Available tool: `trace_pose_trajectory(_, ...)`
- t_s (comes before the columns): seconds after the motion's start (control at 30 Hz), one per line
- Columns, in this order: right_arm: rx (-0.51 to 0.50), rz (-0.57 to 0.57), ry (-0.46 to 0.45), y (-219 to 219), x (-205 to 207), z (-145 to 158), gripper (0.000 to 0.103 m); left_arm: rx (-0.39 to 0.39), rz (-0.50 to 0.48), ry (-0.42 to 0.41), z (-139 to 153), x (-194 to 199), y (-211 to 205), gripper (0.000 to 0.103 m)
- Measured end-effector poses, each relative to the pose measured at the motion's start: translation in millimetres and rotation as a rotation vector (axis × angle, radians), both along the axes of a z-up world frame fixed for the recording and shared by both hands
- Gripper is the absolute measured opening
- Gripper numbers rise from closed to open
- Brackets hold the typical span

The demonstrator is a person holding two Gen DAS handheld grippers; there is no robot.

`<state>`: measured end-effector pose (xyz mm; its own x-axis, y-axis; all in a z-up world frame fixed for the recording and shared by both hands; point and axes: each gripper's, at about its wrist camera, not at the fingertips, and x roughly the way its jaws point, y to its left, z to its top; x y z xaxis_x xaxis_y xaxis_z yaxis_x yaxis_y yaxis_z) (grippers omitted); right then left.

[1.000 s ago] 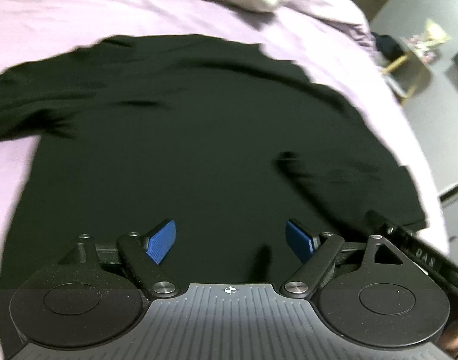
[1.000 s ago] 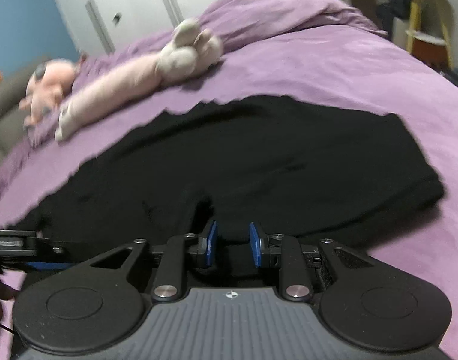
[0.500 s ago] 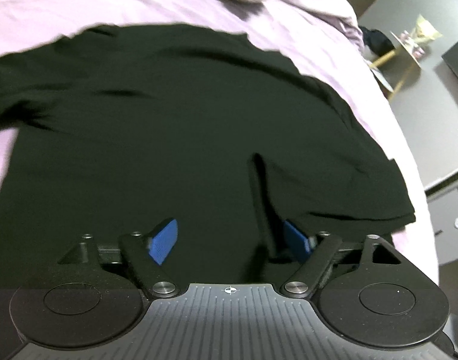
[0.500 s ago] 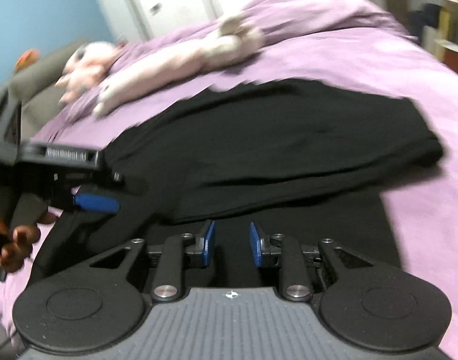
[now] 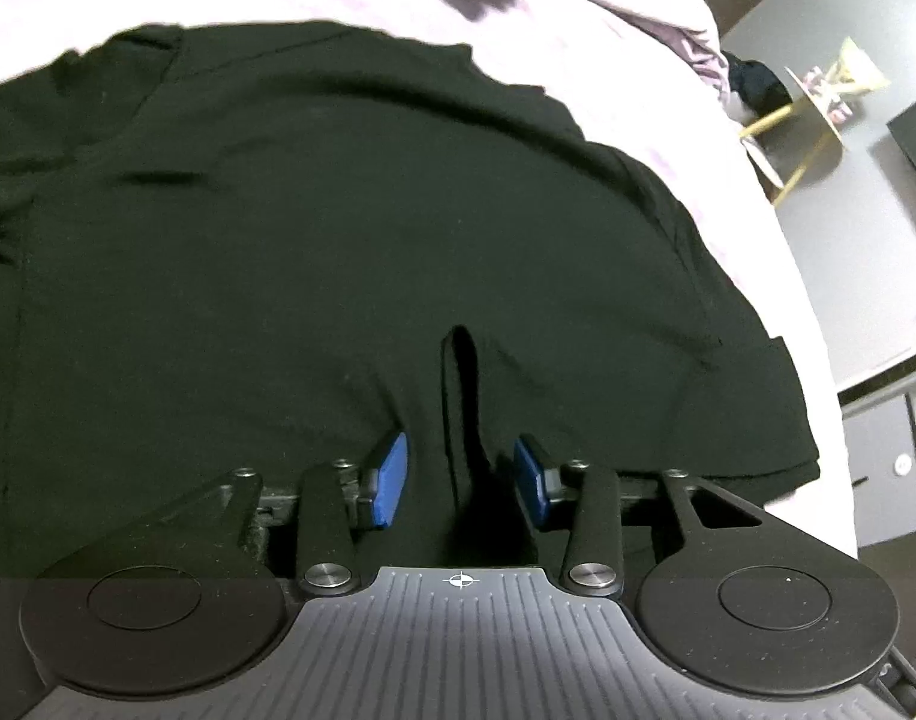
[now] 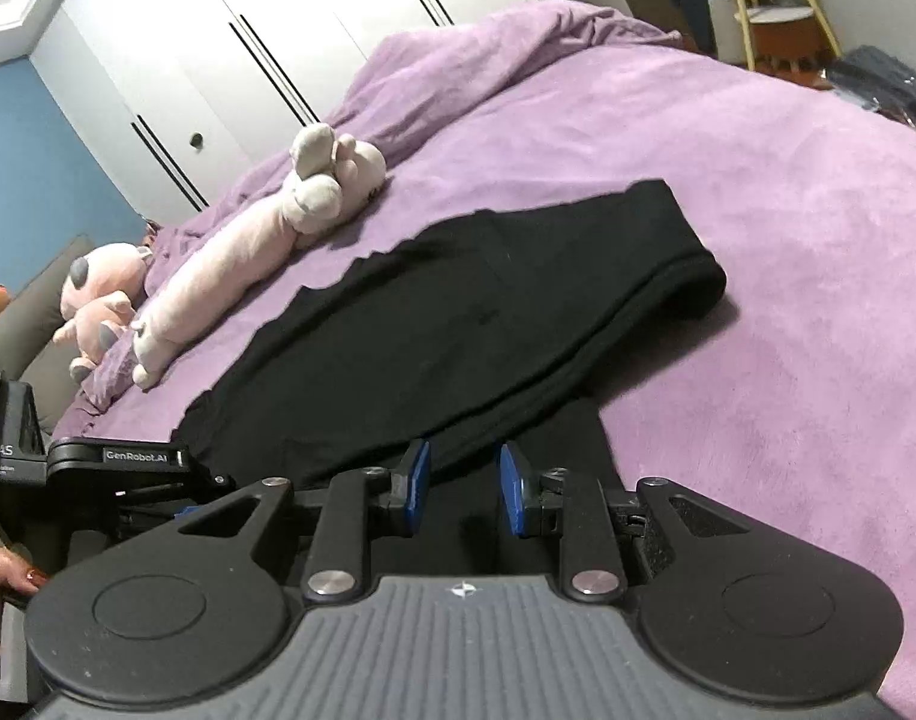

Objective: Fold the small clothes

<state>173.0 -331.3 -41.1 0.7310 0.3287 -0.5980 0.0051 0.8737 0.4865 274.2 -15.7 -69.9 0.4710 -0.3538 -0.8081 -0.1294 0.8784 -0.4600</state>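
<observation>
Blue pads, left gripper: part-way apart at the lower middle of the left wrist view, jaws just been closing; a raised pleat of the black shirt stands between them, not visibly pinched yet
Blue pads, right gripper: narrow gap, lower middle of the right wrist view; black cloth runs into it, so I judge a grip on the shirt's near edge, though pad contact is hard to see
Shirt, place: flat on the purple bedspread, filling the middle of both views; plush toy apart from it, upper left
Risk: thin pleat may slip out as the left jaws shut; one layer caught alone would drag the fold crooked; uneven pull between hands would skew the hem
Long axis: in the right wrist view, lower left to upper right; rolled end at the right
</observation>
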Motion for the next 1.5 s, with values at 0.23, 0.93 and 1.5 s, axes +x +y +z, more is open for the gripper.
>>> trace_pose_trajectory(0.23, -0.021, -0.029, 0.005, -4.1, 2.5, 2.5, 0.025, -0.035, 0.003, -0.001, 2.4, -3.6, 0.8, 0.042)
trace_pose_trajectory(0.93, -0.03, -0.061, 0.002, -7.6, 12.5, 6.0, 0.025, -0.057, -0.017, -0.031, 0.6, 15.5, -0.7, 0.005)
trace_pose_trajectory(1.5, -0.103, -0.087, 0.053, 0.7, 96.3, 4.0, 0.04, 0.348, 0.042, -0.171, 2.1, 42.9, 104.1, 0.028)
